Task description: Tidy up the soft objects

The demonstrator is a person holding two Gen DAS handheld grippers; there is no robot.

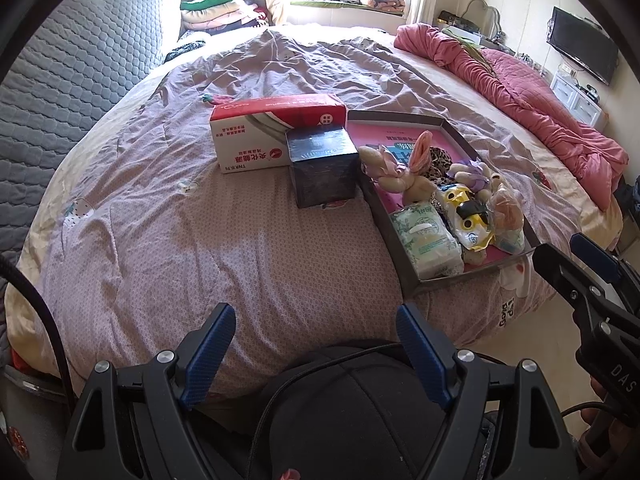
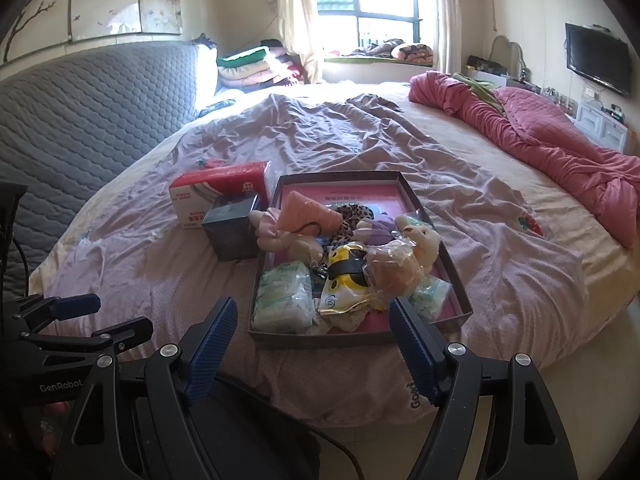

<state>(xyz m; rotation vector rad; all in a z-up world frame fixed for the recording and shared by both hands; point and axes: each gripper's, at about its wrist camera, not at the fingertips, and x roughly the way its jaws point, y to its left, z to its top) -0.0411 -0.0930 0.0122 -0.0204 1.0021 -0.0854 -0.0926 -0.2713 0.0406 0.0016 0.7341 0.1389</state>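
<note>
I hold my left gripper (image 1: 316, 344) low over the near edge of the bed, its blue-padded fingers spread wide with nothing between them. My right gripper (image 2: 312, 340) is likewise spread and empty, hanging just short of the near rim of the tray.

The shallow grey tray (image 2: 340, 339) with its pink floor lies on the lilac quilt (image 2: 168, 280). From my right wrist camera it sits at twelve o'clock; from my left one it is off toward two o'clock. The soft things are all piled in its near half. In the near left corner lies a green-and-white tissue pack (image 2: 285, 295). Just to the right of that is a yellow, white and black plastic pouch (image 2: 346, 280), and beyond it, toward the right wall, a clear bag with something peach-coloured inside (image 2: 394, 270). A cream plush animal (image 2: 424, 242) leans behind that bag, touching it. A small pale-green packet (image 2: 430, 294) rests in the near right corner. Further back lie a peach pouch (image 2: 308, 216), a pink bow on a beige plush (image 2: 276, 226), a leopard-print piece (image 2: 346, 220) and a lilac plush (image 2: 378, 232). The far half of the tray shows bare pink floor.

At ten o'clock from the tray, just beside its left wall, stands a dark cube box (image 2: 232, 232), closed. Behind it and touching it lies a red-and-white carton (image 2: 220, 192), also closed.
</note>
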